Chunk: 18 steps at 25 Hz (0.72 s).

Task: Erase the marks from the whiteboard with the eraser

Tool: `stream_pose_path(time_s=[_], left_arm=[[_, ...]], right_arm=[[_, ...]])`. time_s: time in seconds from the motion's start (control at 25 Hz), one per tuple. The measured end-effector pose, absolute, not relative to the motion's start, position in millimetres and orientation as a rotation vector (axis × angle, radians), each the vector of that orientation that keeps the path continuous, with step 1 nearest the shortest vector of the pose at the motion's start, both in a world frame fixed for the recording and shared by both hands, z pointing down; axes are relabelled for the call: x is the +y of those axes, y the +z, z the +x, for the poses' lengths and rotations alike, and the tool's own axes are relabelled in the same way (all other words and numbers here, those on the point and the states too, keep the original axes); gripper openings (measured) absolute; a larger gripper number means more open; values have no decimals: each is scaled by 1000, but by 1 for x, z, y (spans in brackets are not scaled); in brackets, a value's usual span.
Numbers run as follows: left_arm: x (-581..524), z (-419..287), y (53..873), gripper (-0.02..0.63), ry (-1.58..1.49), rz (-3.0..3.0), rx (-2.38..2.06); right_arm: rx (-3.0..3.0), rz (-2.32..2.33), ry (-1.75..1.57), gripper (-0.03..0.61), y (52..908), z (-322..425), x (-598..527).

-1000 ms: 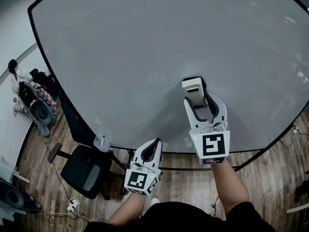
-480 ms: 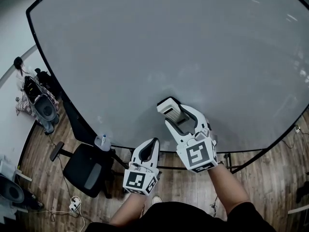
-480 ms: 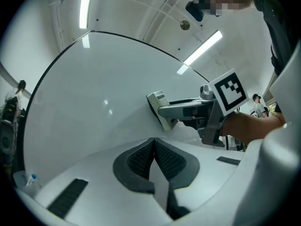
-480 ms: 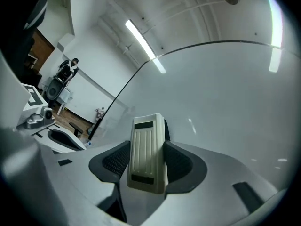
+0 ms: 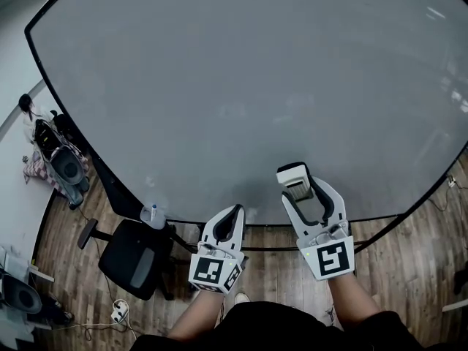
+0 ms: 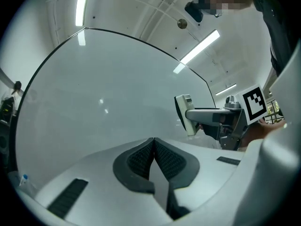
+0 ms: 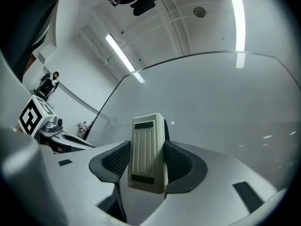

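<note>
Eraser (image 5: 293, 175) in right gripper (image 5: 297, 189), low before whiteboard (image 5: 241, 72); left gripper (image 5: 234, 212) lower, jaws together.

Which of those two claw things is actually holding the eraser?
The right gripper: its jaws clamp the cream eraser. The left gripper has its jaws shut together with nothing between them.

Cool, even light falls from long ceiling strip lights (image 6: 200, 51), visible in both gripper views. They leave small bright streaks of glare on the whiteboard (image 5: 241, 86), and a faint soft shadow lies on it around the eraser (image 5: 295, 175). All views are sharp but fisheye-bent, the board's frame bowing. The gripper views darken to black at their corners.
</note>
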<state>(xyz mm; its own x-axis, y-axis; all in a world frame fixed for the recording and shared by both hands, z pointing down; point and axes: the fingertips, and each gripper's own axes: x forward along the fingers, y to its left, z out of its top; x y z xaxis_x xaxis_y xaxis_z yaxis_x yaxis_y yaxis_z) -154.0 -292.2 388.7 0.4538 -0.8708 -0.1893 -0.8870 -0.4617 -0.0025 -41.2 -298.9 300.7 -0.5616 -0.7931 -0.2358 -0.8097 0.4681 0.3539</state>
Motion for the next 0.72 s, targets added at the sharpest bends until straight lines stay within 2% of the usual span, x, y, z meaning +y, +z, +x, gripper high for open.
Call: stream_pose_path(time_s=[0.4,0.72], left_arm=[[-293,-118,386,19,237,-2640,1451],[-288,-100,384,18,225,-2658,1397]], right_arm=[[2599,-1647,588,252,325,16,-279],[2577,-1696,584,252,331,34,-270]])
